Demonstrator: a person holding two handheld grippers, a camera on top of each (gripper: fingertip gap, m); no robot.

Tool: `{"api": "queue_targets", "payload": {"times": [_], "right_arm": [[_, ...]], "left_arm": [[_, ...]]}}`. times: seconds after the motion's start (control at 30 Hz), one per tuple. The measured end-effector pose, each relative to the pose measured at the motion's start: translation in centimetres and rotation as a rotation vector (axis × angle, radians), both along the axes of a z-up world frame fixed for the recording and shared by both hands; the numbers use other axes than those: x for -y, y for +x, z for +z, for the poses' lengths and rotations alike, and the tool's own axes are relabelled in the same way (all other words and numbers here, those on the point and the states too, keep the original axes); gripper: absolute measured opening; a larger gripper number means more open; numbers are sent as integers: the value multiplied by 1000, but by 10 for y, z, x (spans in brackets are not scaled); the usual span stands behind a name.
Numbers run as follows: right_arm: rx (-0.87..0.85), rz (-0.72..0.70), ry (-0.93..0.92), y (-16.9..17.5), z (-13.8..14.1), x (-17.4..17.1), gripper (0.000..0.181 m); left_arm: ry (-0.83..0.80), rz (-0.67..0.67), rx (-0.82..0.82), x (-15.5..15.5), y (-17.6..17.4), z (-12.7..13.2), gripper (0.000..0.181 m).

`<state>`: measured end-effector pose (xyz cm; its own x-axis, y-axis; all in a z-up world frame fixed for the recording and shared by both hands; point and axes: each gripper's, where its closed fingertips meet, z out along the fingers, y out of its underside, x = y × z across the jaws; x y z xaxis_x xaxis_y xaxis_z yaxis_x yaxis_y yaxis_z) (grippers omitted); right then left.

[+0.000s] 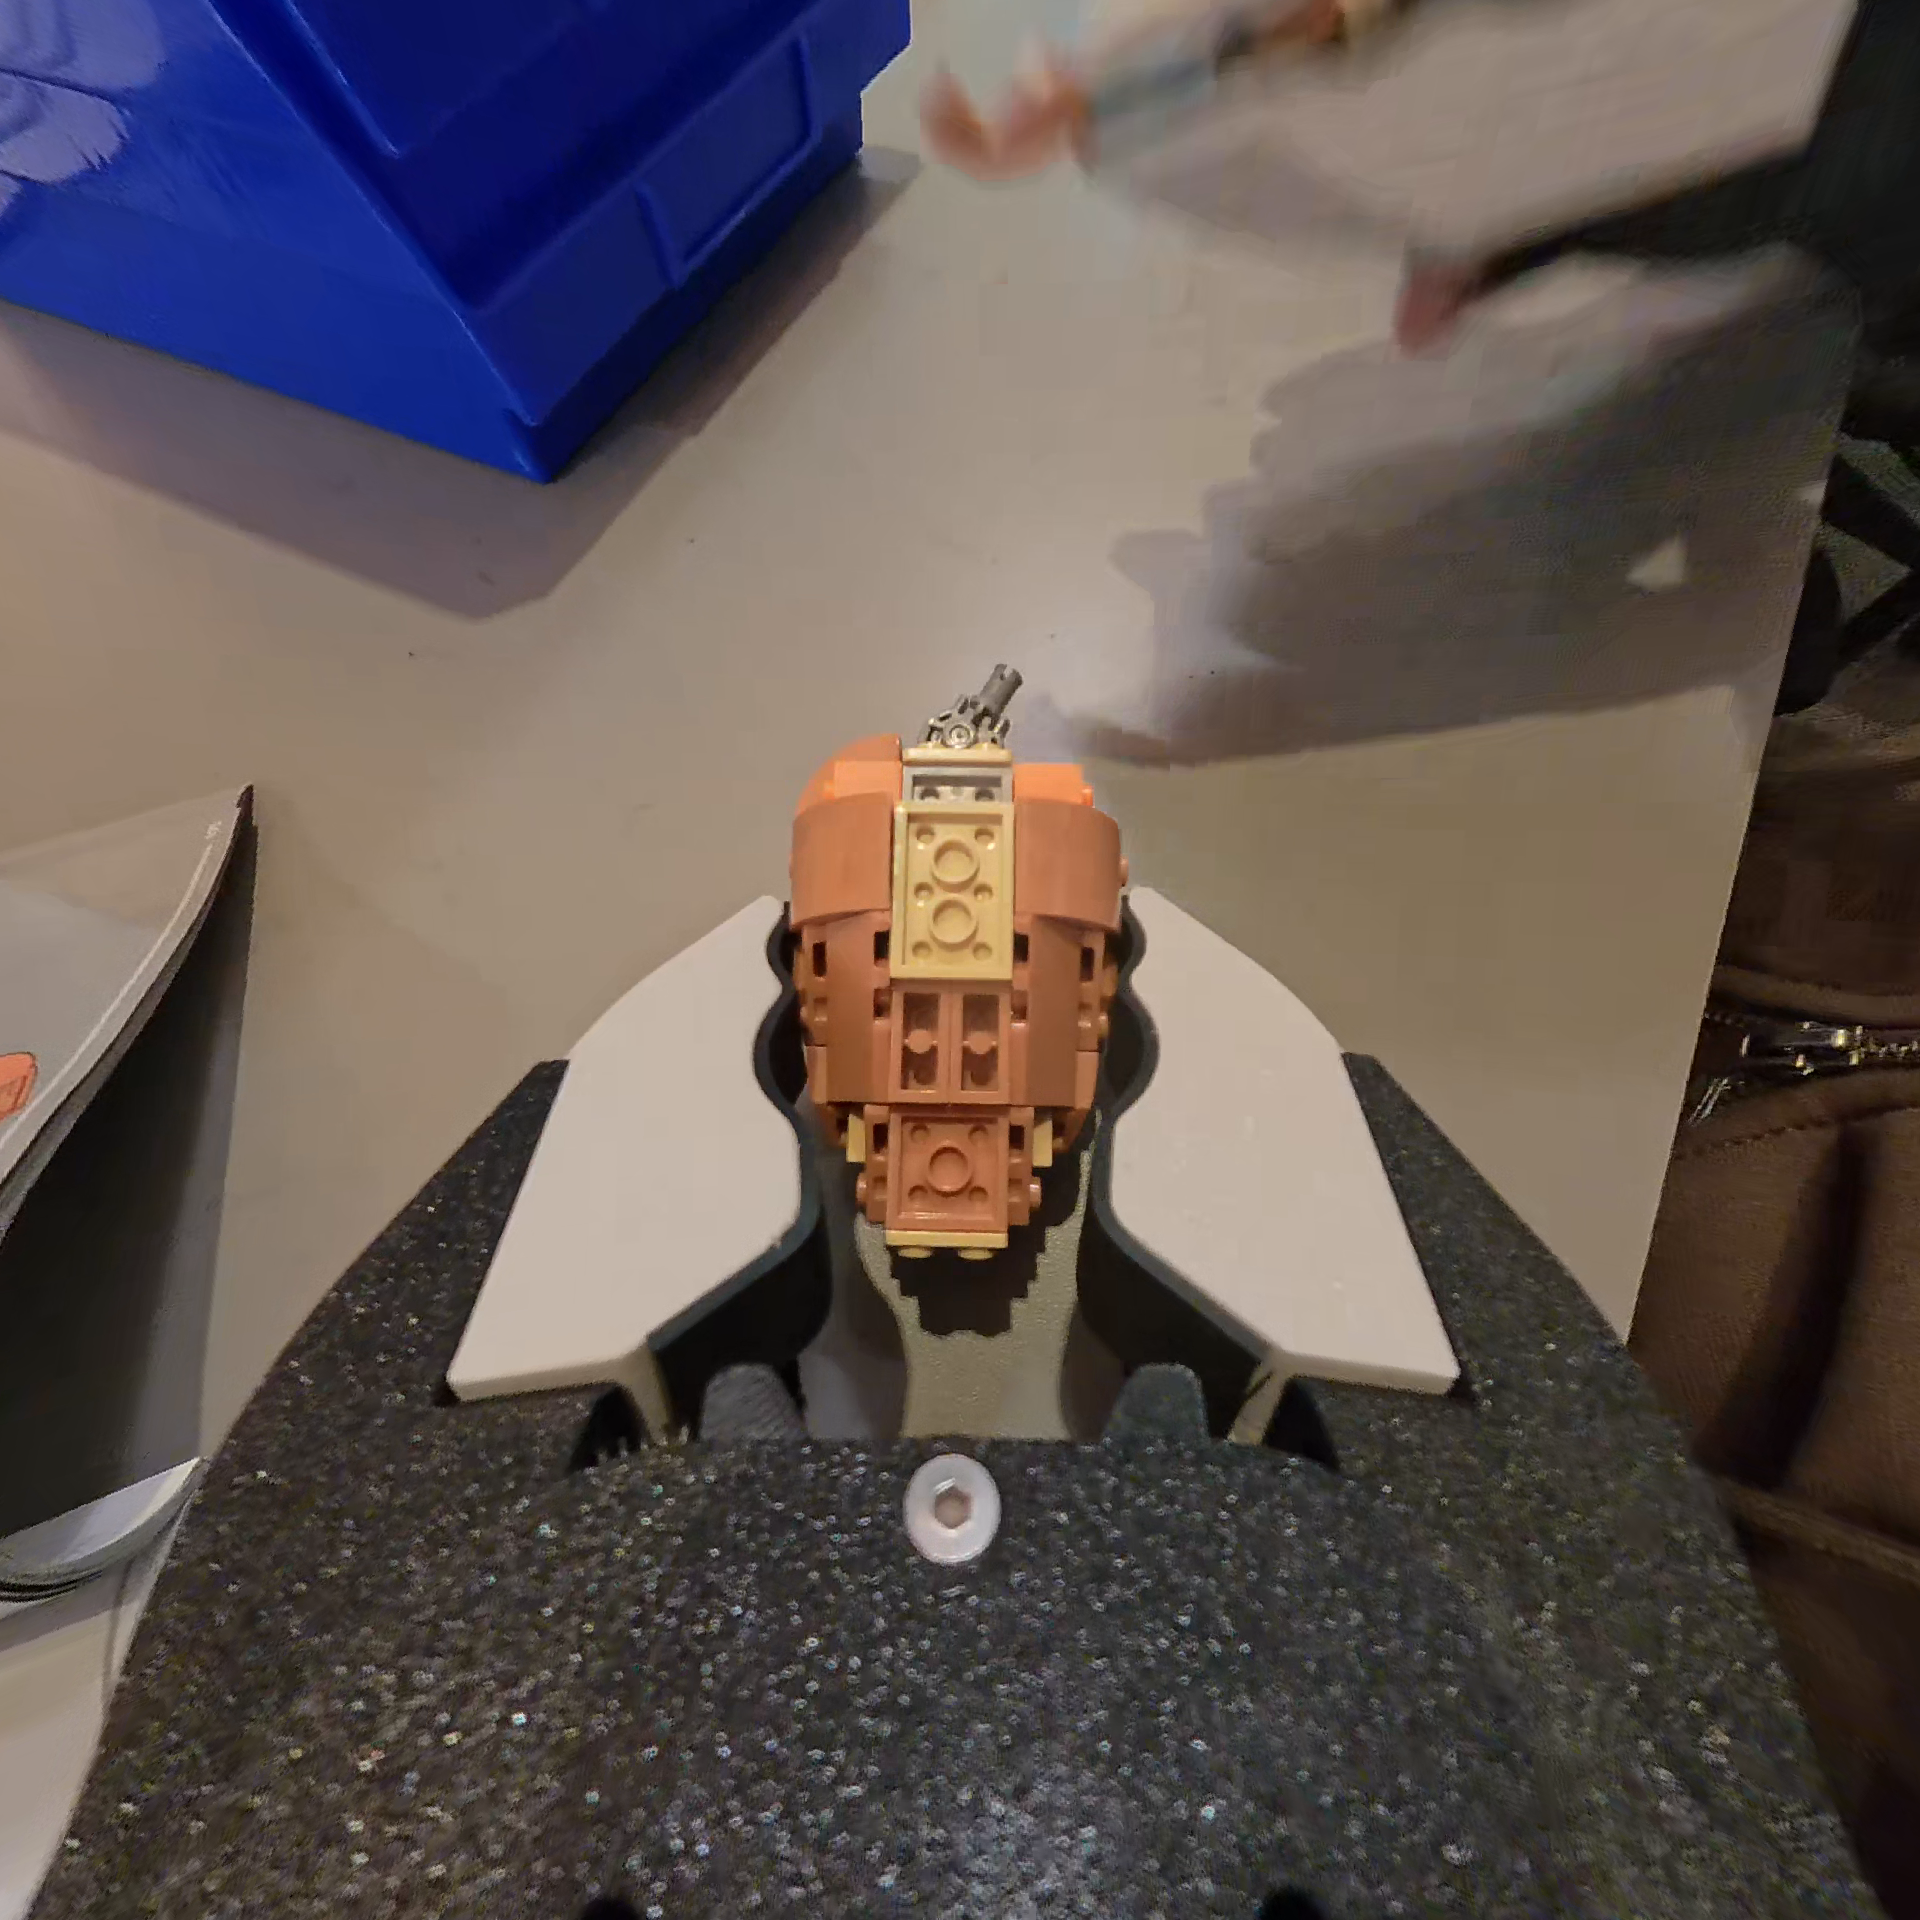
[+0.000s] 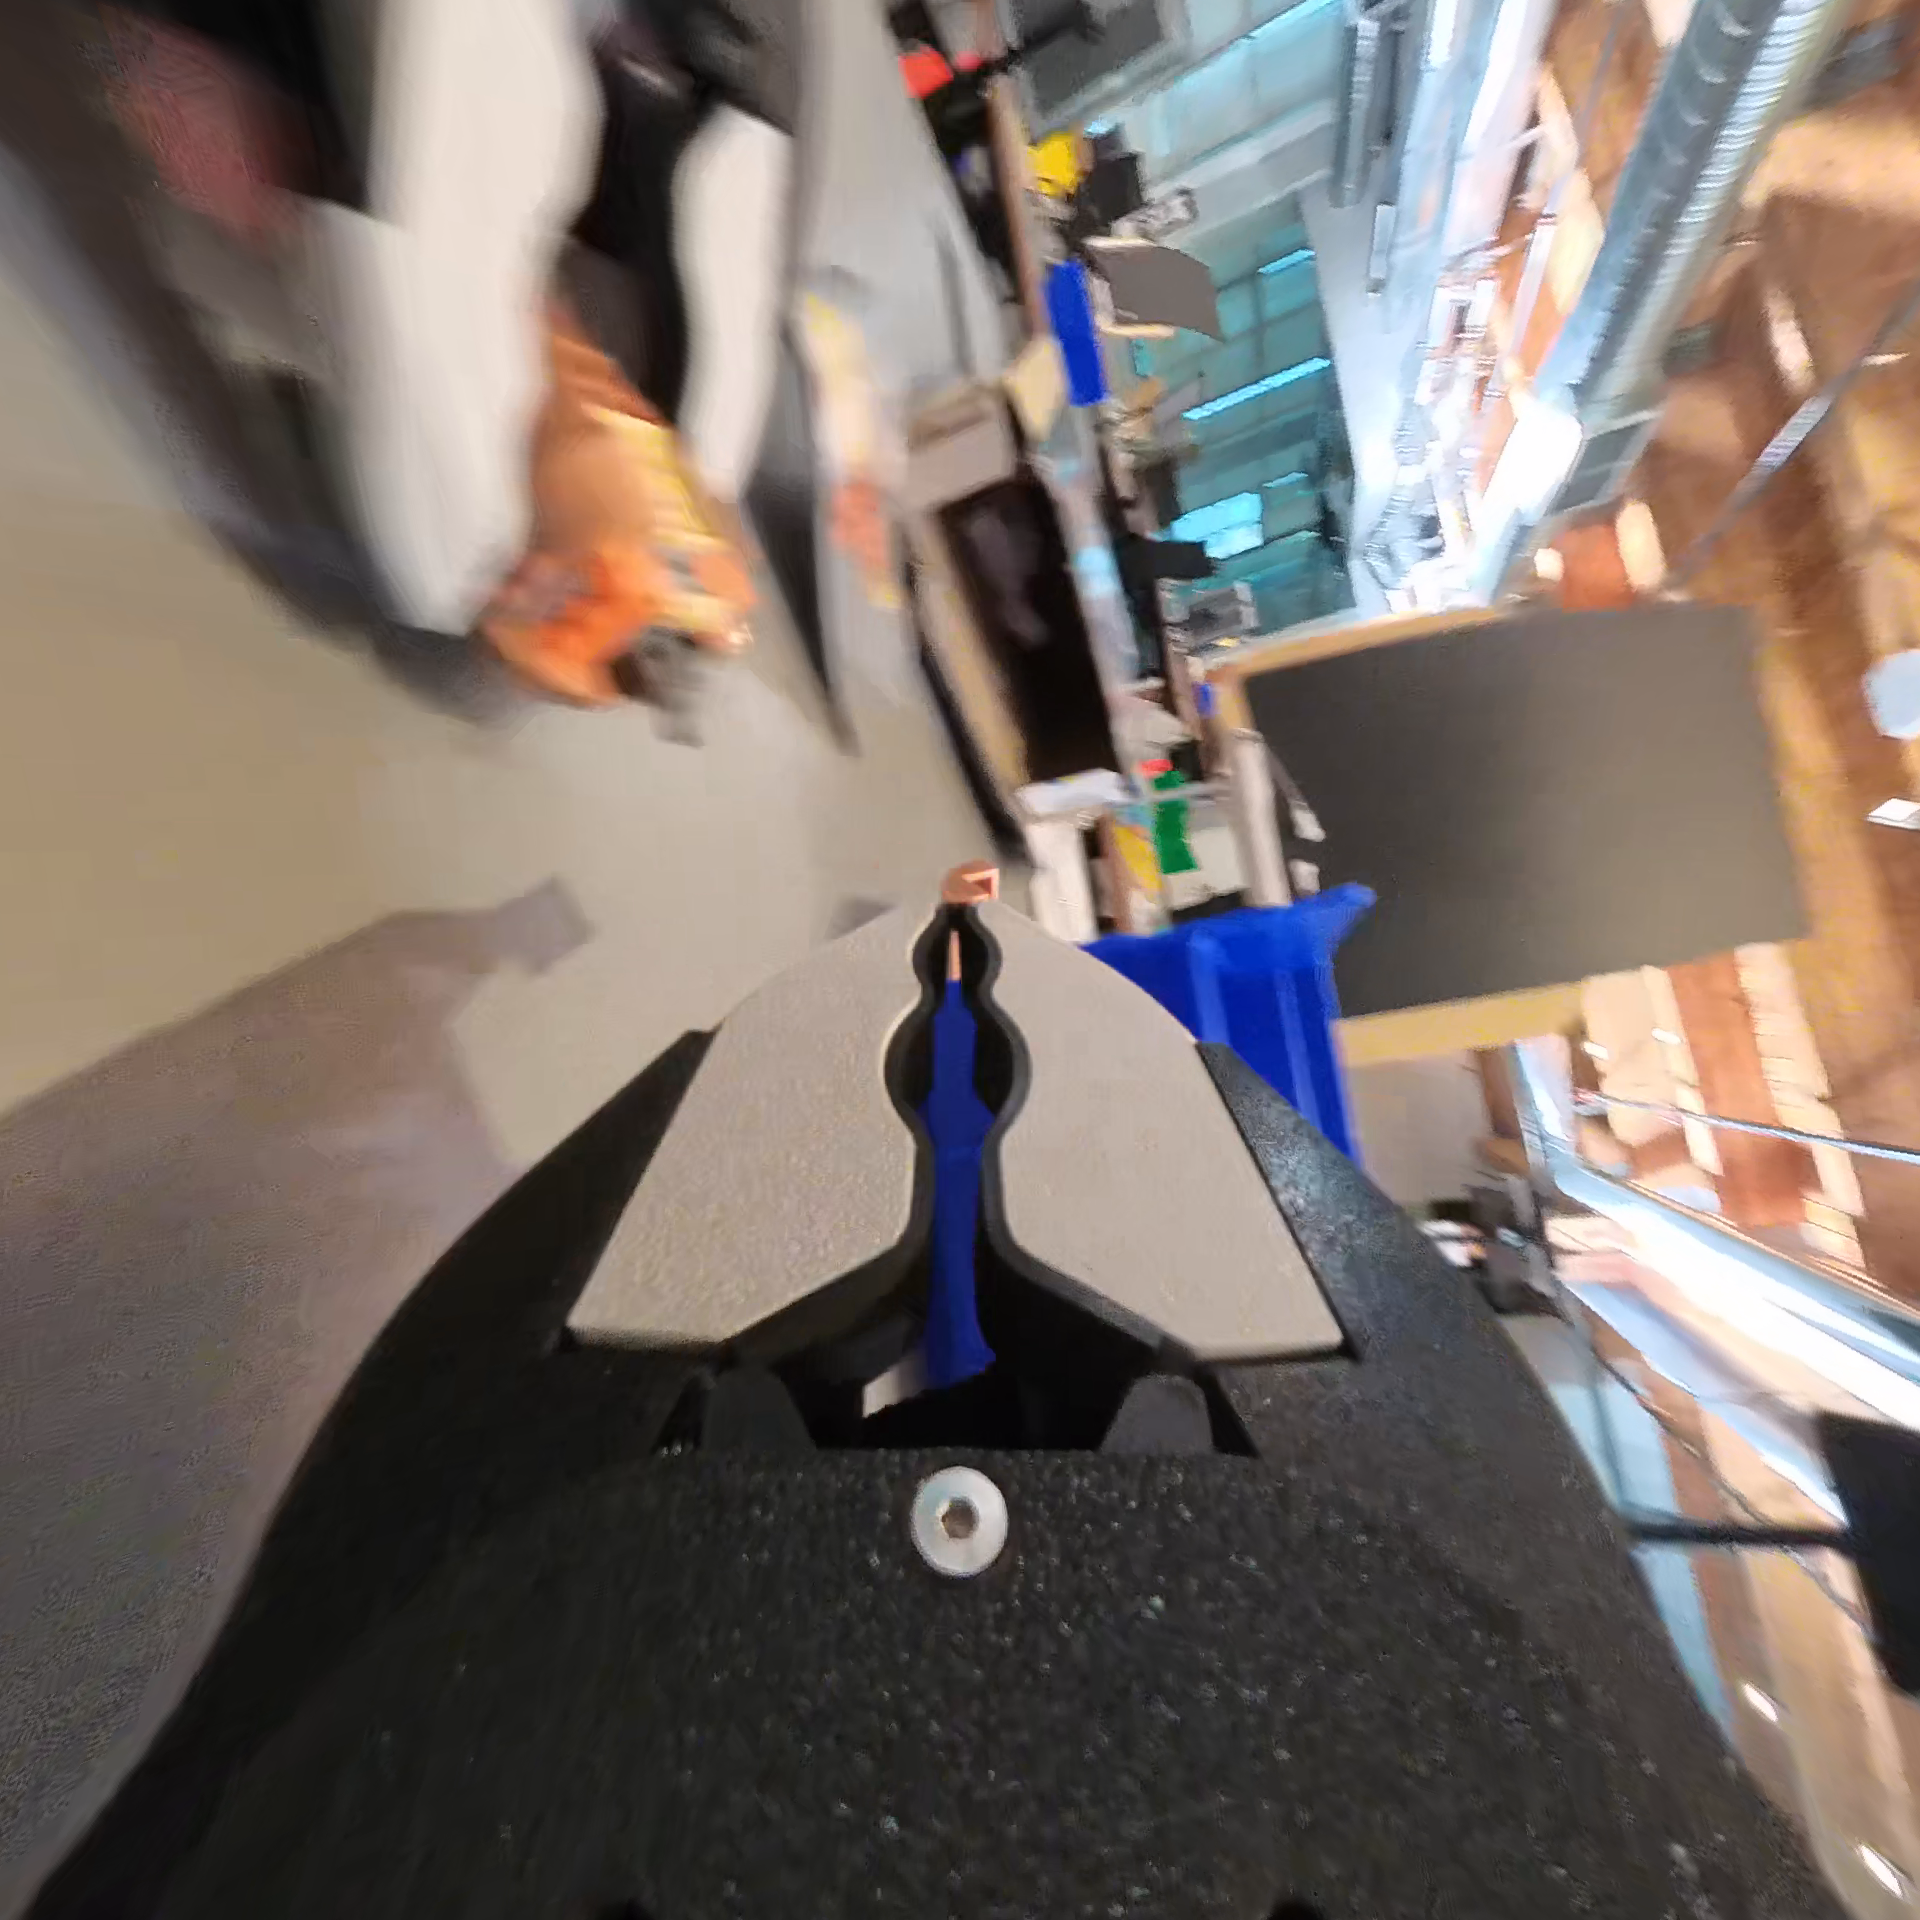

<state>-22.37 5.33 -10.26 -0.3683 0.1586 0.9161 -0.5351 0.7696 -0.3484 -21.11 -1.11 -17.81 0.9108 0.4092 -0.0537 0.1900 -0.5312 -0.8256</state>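
Grey table (image 1: 644, 644): broad bare top ahead of the left claw; its right edge runs just beside the model, with brown bags beyond.
Blue bin (image 1: 436, 208): far left on the table, well apart from the model; in the right wrist view it shows just past the claw tips.
Booklet (image 1: 94, 1143): lies at the left edge of the table, near the left claw.
Left gripper (image 1: 951, 914): clamped on the orange brick model (image 1: 951, 987), which sits between both fingers and juts past their tips.
Right gripper (image 2: 964, 914): blurred in the left view; fingers nearly together, pinching a small brown brick (image 2: 968, 885) at the tips.
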Motion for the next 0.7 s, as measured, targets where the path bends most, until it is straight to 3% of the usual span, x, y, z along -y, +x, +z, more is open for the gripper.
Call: {"api": "queue_targets", "payload": {"times": [0.17,0.23,0.33,0.5,0.7], "right_arm": [[-159,-184,-158,-84,89,-44,2],[-128,-275,-220,-117,101,-61,7],[-60,-367,-281,-137,95,-77,17],[35,-315,-352,-109,73,-73,17],[202,-28,-370,-34,29,-17,17]], "left_arm": [[-5,2,-6,0,0,0,56],[-1,2,-3,0,0,0,56],[14,-2,8,0,0,1,56],[45,-31,18,0,4,5,56],[246,-77,90,1,11,28,56]]}}
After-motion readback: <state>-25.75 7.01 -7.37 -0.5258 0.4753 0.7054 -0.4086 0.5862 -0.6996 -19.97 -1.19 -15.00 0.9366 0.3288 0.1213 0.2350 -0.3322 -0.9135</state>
